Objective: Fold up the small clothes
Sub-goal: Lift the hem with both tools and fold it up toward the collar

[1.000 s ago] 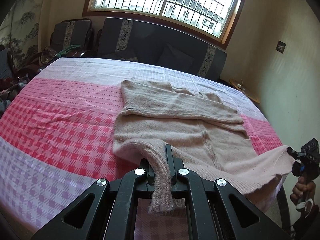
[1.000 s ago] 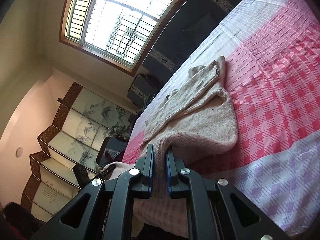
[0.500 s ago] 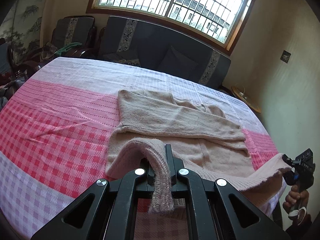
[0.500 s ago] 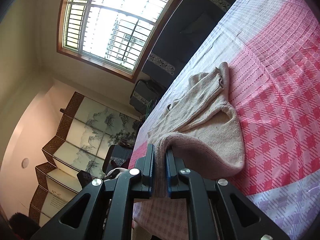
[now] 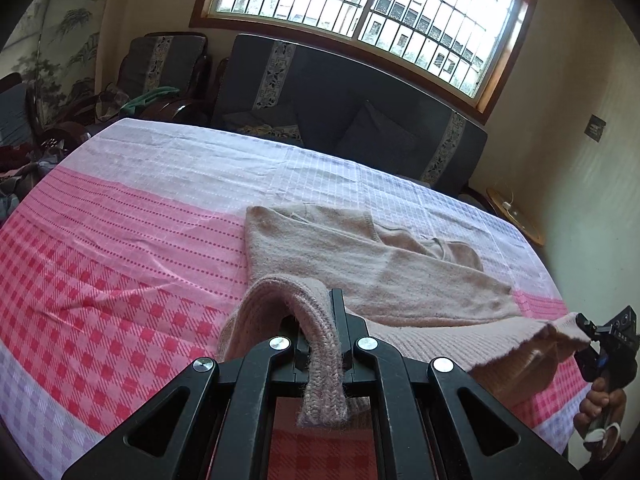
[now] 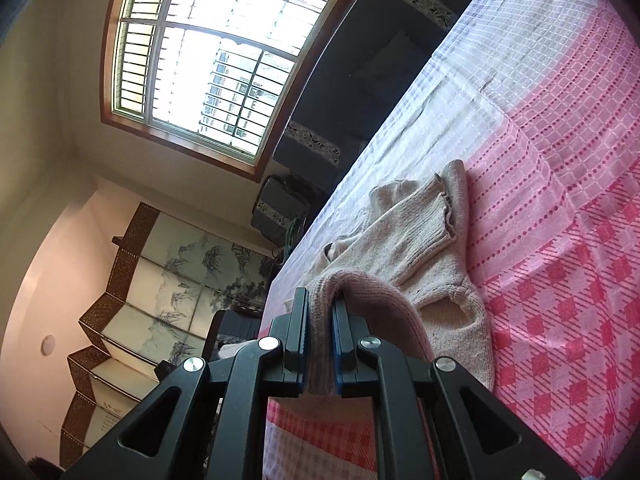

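A small beige-pink knit sweater (image 5: 360, 264) lies on the pink checked cloth (image 5: 120, 248), sleeves folded across its body. My left gripper (image 5: 320, 328) is shut on the ribbed bottom hem at its left corner and holds it lifted above the cloth. My right gripper (image 6: 320, 320) is shut on the other hem corner, also lifted; it shows in the left wrist view (image 5: 592, 332) at the far right. The hem stretches between the two grippers, over the lower body of the sweater (image 6: 424, 240).
The cloth covers a table whose right edge (image 5: 560, 304) is close to the right gripper. A dark sofa (image 5: 340, 120) stands behind the table under a barred window. A folding painted screen (image 6: 152, 300) stands at the left.
Both grippers have carried the lifted hem forward and up over the sweater's body, toward the folded sleeves. More of the lower body is now covered.
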The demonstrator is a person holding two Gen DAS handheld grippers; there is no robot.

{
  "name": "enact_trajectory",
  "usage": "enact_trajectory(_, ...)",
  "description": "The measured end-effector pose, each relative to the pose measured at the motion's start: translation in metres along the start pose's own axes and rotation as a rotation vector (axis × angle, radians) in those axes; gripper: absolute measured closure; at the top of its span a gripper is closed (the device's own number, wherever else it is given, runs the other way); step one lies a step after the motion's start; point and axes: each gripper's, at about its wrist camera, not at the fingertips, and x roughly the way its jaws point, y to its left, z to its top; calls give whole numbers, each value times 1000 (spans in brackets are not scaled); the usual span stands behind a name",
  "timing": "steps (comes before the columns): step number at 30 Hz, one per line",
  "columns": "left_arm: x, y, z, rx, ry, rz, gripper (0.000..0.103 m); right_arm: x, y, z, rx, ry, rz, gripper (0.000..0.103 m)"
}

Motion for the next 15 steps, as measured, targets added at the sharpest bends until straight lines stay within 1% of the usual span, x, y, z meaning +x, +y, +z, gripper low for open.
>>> enact_trajectory(5,22,11,9,-54,14,5,98,17,-9,12,25,1,-19,94)
enact_trajectory(15,54,16,24,-67,22,22,98,46,-27,35,81,-1,-37,94)
